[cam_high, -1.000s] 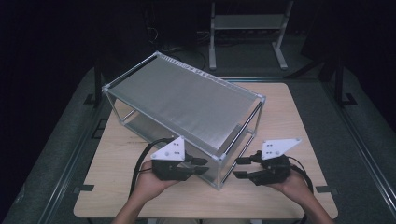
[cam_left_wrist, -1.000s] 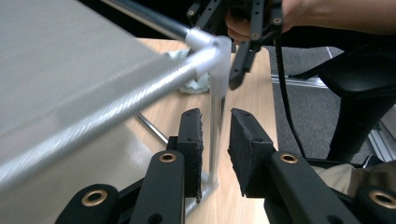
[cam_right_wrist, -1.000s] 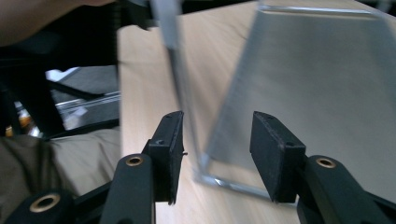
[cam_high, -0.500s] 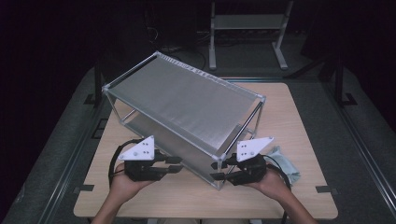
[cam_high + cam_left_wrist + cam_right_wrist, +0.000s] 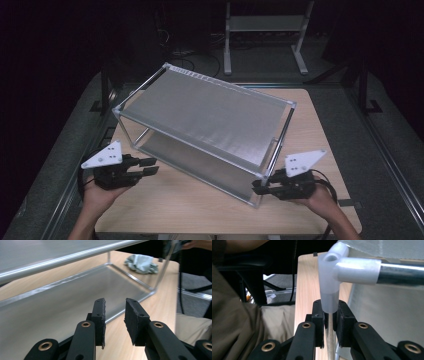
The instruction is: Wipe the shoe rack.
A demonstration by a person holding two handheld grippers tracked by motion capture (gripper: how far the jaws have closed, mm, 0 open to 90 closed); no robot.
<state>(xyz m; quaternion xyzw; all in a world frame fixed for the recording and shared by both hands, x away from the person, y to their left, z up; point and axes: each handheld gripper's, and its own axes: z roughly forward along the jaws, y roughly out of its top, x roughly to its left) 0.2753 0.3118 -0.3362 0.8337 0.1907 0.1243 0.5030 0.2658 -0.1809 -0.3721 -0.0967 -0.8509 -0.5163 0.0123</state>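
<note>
A two-shelf metal rack (image 5: 210, 115) with grey mesh shelves stands askew on the wooden table (image 5: 320, 125). My right gripper (image 5: 257, 187) is at the rack's near right corner; its jaws have just been closing. In the right gripper view they (image 5: 329, 312) are shut on the thin upright post (image 5: 330, 337), just under the white corner joint (image 5: 329, 282). My left gripper (image 5: 150, 166) is held to the left of the rack's front, apart from it. Its jaws (image 5: 115, 312) have just been opening and have nothing between them; they point at the lower shelf (image 5: 75, 295).
A crumpled pale green cloth (image 5: 141, 263) lies on the table beyond the rack's far end. A metal stand (image 5: 262, 30) rises on the floor behind the table. Floor rails (image 5: 390, 150) run along both sides. Bare tabletop lies in front of the rack.
My left gripper has moved left, away from the rack's front rail, and its jaws have spread. My right gripper has come in to the near right corner post and shut on it.
</note>
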